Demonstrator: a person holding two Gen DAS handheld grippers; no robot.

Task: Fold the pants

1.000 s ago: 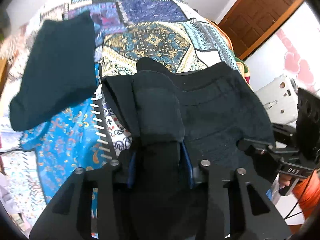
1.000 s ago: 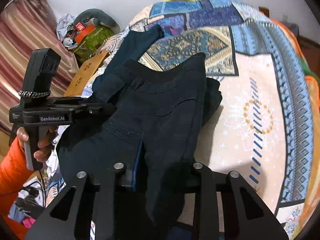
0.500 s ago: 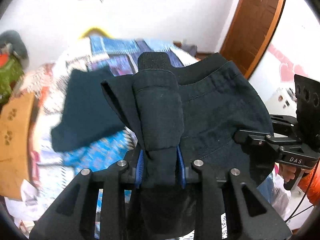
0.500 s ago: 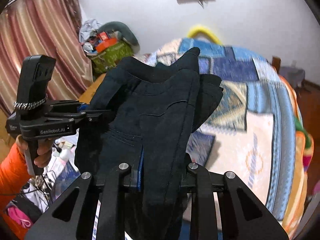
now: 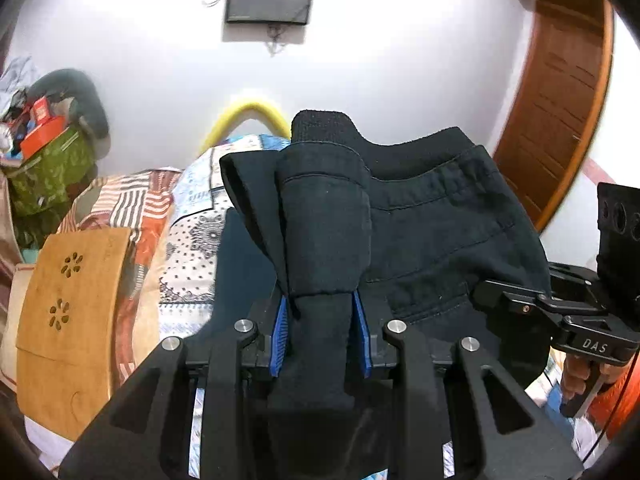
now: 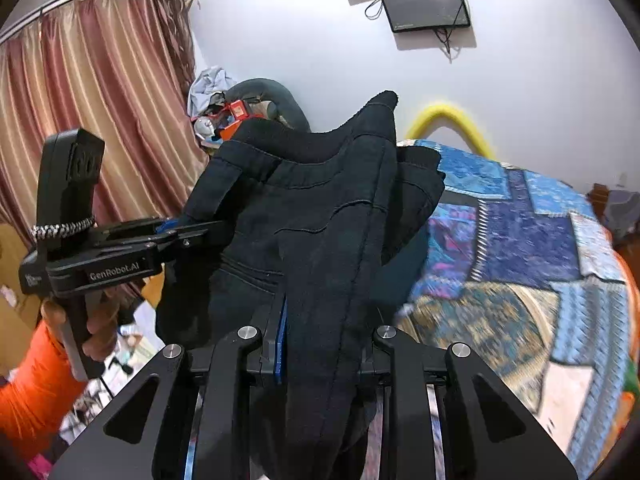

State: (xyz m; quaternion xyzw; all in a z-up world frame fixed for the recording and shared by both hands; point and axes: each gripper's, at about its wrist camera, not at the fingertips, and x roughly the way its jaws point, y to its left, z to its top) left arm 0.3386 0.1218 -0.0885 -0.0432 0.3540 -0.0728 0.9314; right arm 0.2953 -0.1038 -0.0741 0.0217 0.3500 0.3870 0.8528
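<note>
Both grippers hold a pair of dark pants (image 5: 432, 240) up in the air above the bed (image 5: 192, 240), at the waistband end. In the left wrist view my left gripper (image 5: 320, 332) is shut on a bunched fold of the cloth between its blue pads (image 5: 280, 332). My right gripper (image 5: 516, 300) grips the pants' right edge there. In the right wrist view my right gripper (image 6: 320, 340) is shut on a thick fold of the pants (image 6: 320, 220), and the cloth hides one pad. My left gripper (image 6: 192, 232) clamps their left edge, held by a hand with an orange sleeve (image 6: 28, 400).
A patchwork cover lies over the bed (image 6: 520, 248), with another dark garment (image 5: 240, 264) on it. A wooden board (image 5: 68, 300) and a cluttered pile (image 5: 44, 168) stand to the left, a curtain (image 6: 100, 100) beyond. A brown door (image 5: 560, 100) is at the right.
Both grippers have risen with the pants, lifting them off the bed. Both views have tilted up from the bed cover to the wall.
</note>
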